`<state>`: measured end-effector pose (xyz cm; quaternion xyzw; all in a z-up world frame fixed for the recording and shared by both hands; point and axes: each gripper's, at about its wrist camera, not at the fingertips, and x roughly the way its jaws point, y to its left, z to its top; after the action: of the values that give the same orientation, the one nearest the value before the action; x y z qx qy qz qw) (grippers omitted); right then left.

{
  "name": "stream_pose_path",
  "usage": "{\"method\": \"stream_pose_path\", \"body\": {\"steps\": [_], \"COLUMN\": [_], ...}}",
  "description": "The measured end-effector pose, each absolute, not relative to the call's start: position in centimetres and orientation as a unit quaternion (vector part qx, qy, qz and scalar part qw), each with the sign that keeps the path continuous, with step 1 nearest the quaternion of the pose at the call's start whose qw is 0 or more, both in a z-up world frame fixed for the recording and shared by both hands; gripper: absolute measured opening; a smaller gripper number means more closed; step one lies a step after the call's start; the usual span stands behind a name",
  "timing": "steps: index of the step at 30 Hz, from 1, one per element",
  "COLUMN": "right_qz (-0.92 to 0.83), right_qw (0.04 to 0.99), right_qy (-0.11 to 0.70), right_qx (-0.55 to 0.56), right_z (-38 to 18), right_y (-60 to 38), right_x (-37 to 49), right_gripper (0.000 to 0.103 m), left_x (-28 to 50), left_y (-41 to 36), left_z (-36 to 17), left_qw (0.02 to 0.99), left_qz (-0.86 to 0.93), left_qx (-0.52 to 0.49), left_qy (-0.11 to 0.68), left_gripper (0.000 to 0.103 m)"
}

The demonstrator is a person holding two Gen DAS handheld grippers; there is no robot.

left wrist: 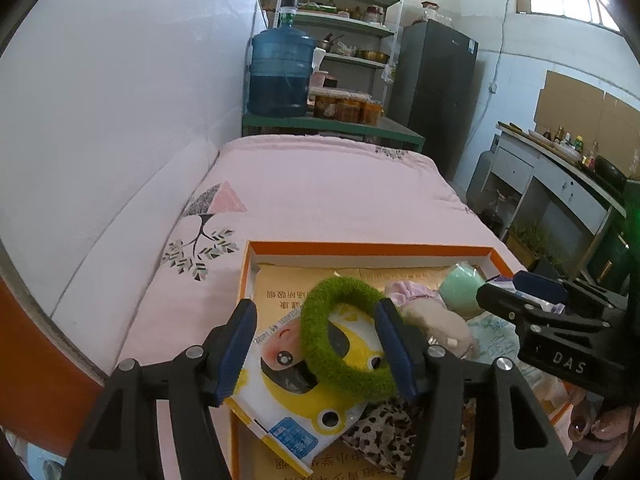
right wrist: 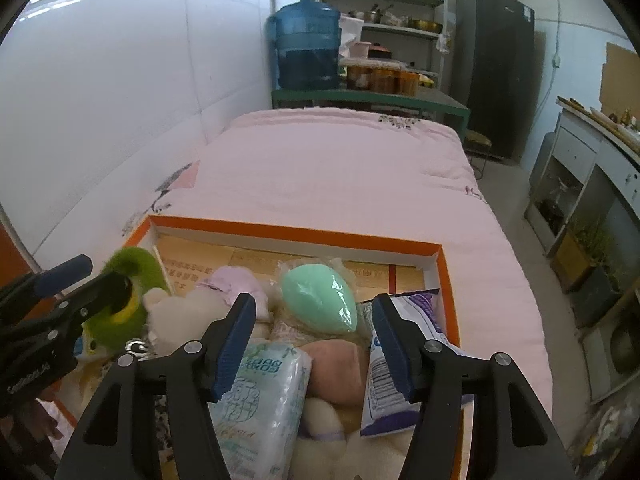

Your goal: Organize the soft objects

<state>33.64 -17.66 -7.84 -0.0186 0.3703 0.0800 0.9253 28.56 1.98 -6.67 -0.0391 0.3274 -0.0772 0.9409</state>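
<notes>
An orange-rimmed box [left wrist: 360, 246] lies on the pink bed, filled with soft items. My left gripper [left wrist: 316, 312] is open over its left part. A fuzzy green ring [left wrist: 344, 376] stands between the jaws and leans against the right pad; the left pad is clear of it. Under the ring lie a yellow cartoon wipes pack [left wrist: 320, 400] and a leopard-print cloth [left wrist: 384, 432]. My right gripper [right wrist: 313, 304] is open above a tissue pack [right wrist: 264, 392], a pinkish pad [right wrist: 340, 372] and a mint egg-shaped sponge [right wrist: 320, 304]. A purple-white packet [right wrist: 400, 360] rests beside its right finger.
The box [right wrist: 280, 232] also holds a lilac scrunchie [left wrist: 408, 292] and a beige plush [left wrist: 436, 328]. A white wall runs along the bed's left. A blue water jug [left wrist: 280, 76] stands on a green table past the bed's far end. A counter [left wrist: 560, 184] lines the right side.
</notes>
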Motion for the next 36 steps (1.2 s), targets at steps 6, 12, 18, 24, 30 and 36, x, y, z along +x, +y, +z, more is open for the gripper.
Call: {"method": "stream_pose_path", "body": {"steps": [6,12,18,24,30,36], "right_qz": [0.075,0.064,0.047,0.036,0.034,0.032], "right_qw": [0.930,0.934,0.942,0.949,0.950,0.950], "right_qy": [0.360,0.351,0.331,0.314,0.308,0.310], "right_qx": [-0.014,-0.001,0.012,0.023,0.029,0.034], "right_z": [-7.1,-6.1,-4.6,-3.1,-2.3,-2.2], "right_y": [-17.7,-18.1,-18.4,-18.6,-18.6,-18.6], "right_x": [32.2,30.1,26.9,23.5,20.9,18.7], "right_gripper": [0.065,0.071,0.072,0.072,0.072,0.072], "left_x": [27.7,26.3,23.9,21.6,19.4,17.5], "left_y": [1.9,1.7,1.4,1.3,1.1,0.9], "left_z": [-5.7,-4.6,-3.3,-2.1,-1.4,-1.2], "left_qw": [0.945,0.949,0.954,0.957,0.959,0.958], "left_qz": [-0.080,-0.085,-0.087,-0.090,-0.090,-0.090], "left_qx": [-0.036,-0.038,-0.039,-0.042,-0.039,-0.035], "left_qy": [0.314,0.300,0.283,0.273,0.267,0.269], "left_gripper": [0.065,0.067,0.067,0.067,0.067,0.067]}}
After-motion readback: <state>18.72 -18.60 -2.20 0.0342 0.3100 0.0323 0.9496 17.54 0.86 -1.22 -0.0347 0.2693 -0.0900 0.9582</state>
